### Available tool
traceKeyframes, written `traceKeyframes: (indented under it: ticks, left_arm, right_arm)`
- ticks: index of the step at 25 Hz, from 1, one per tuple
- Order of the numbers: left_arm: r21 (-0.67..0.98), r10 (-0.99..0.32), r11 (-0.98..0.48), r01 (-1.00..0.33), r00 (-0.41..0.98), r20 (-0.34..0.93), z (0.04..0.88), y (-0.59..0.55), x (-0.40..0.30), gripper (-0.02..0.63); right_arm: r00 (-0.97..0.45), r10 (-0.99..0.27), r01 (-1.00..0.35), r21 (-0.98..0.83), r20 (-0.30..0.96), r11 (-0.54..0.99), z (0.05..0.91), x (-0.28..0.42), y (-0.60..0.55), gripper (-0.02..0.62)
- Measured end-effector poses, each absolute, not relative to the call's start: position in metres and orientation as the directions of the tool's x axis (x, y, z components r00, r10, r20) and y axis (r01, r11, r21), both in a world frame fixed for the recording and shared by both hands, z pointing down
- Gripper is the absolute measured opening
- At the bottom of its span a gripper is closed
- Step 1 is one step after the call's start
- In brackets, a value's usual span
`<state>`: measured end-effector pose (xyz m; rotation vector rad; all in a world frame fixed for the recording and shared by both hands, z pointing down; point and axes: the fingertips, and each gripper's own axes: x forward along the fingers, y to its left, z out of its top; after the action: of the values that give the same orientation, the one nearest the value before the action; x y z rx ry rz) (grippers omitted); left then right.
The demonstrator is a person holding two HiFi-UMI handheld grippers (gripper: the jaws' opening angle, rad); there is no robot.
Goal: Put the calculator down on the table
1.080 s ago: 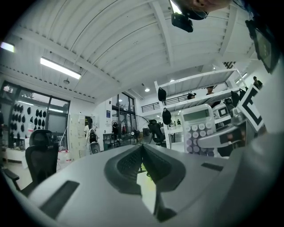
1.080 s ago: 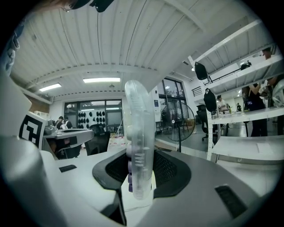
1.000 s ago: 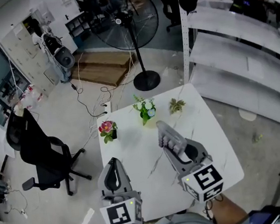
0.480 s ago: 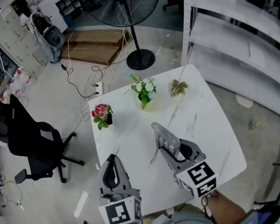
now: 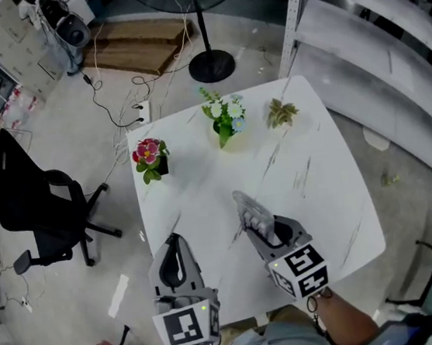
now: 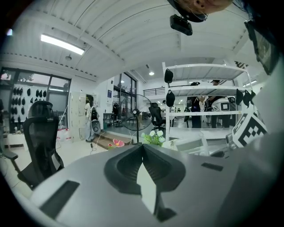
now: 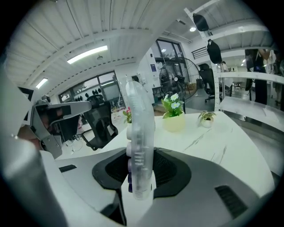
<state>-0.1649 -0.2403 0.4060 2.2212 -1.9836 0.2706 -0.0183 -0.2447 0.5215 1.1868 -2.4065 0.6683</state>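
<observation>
Calculator point(image 7: 140, 146) pinched on edge in my right gripper point(image 7: 141, 177), its clear case standing upright between the two jaws, with the rows of pale and purple keys facing that view's left. From the head view, the calculator point(image 5: 255, 219) juts forward from the right gripper point(image 5: 264, 236) above the near part of the white marbled table point(image 5: 312, 195) and, as far as I can judge, is not touching it. My left gripper point(image 5: 174, 247) hangs at the table's near left edge. In its own view, the left gripper point(image 6: 144, 159) has its jaws pressed together at the tips with nothing between them.

Three small potted plants stand well apart from the grippers along the far side: pink flowers point(image 5: 150, 156), a white-and-blue bunch point(image 5: 227, 119) and a small green sprig point(image 5: 280, 111).

To do this step well, I would lower over the bare patch ahead and roll the wrist so the flat back faces the table. I would spread the jaws only once the case rests on the surface, so it cannot tip or drop.
</observation>
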Motion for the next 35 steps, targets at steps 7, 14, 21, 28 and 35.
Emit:
traceKeyframes:
  ticks: [7,14,21,28,35]
  left_arm:
    - [0.01,-0.955,-0.102,-0.995,0.101,0.278,0.425,-0.248,-0.18,0.008]
    - [0.022,-0.95,-0.093,-0.995,0.096,0.298,0.445,-0.255,-0.187,0.008]
    - [0.032,-0.949,-0.093,-0.995,0.098,0.3,0.449,-0.264,-0.194,0.008]
    - [0.045,-0.941,-0.091,-0.995,0.101,0.322,0.454,-0.271,-0.197,0.008]
    - [0.041,-0.948,-0.084,-0.996,0.093,0.306,0.452,-0.277,-0.201,0.008]
  right_arm:
    - [-0.579,-0.569,-0.804,-0.291,0.584,0.519,0.558,-0.03,-0.242,0.147]
    - [-0.591,-0.508,-0.798,-0.361,0.627,0.483,0.58,-0.035,-0.244,0.147]
    - [-0.585,-0.47,-0.802,-0.383,0.661,0.459,0.592,-0.037,-0.248,0.147]
    - [-0.587,-0.447,-0.801,-0.407,0.674,0.438,0.594,-0.038,-0.257,0.149]
    - [-0.588,-0.433,-0.805,-0.445,0.683,0.391,0.598,-0.035,-0.267,0.15]
